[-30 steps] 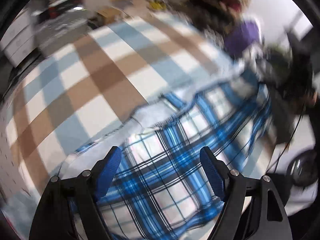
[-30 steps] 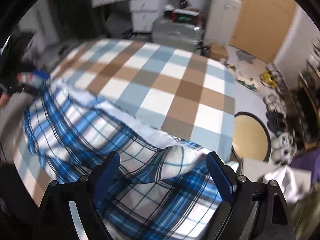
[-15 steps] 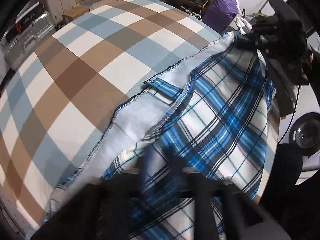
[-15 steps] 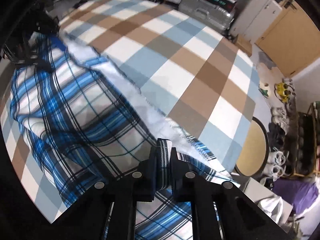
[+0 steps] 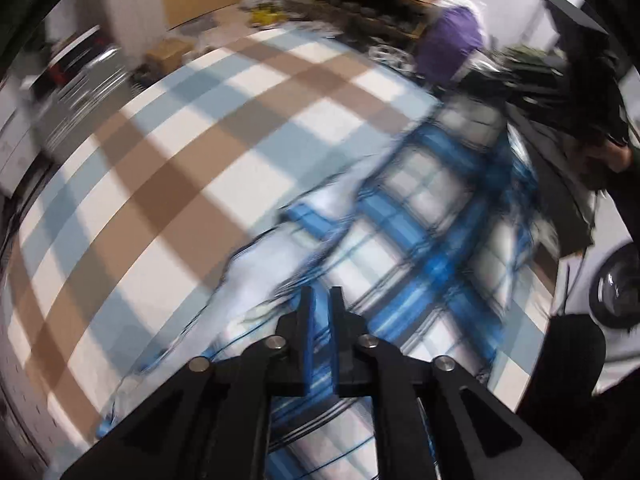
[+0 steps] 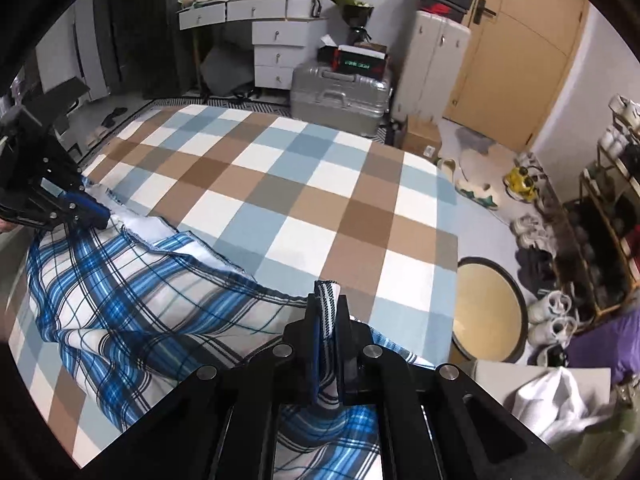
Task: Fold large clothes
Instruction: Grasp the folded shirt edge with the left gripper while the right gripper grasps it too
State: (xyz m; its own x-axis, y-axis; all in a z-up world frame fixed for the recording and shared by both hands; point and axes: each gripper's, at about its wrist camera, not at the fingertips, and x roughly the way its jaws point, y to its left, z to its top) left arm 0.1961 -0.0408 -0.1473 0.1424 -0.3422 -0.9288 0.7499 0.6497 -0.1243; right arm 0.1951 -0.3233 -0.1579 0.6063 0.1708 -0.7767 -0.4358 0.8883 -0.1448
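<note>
Black angular gripper (image 6: 326,304) frames, blue pads, silver round screws

You've got a blue/white/black plaid garment (image 6: 132,300), pale plain inside edge, on a bed cover (image 6: 304,200) checked tan, light blue, white and grey. Your grippers: black bodies, blue pads – right gripper (image 6: 326,304), left gripper (image 5: 320,308). Background: silver suitcase (image 6: 340,98), purple bag (image 5: 450,44), tan door (image 6: 516,52).

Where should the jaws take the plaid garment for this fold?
At its edge corners, coming in low from the near side. The plaid garment lies flat on the checked bed, so only its edge offers a pinchable fold; the right gripper already clamps one.
</note>
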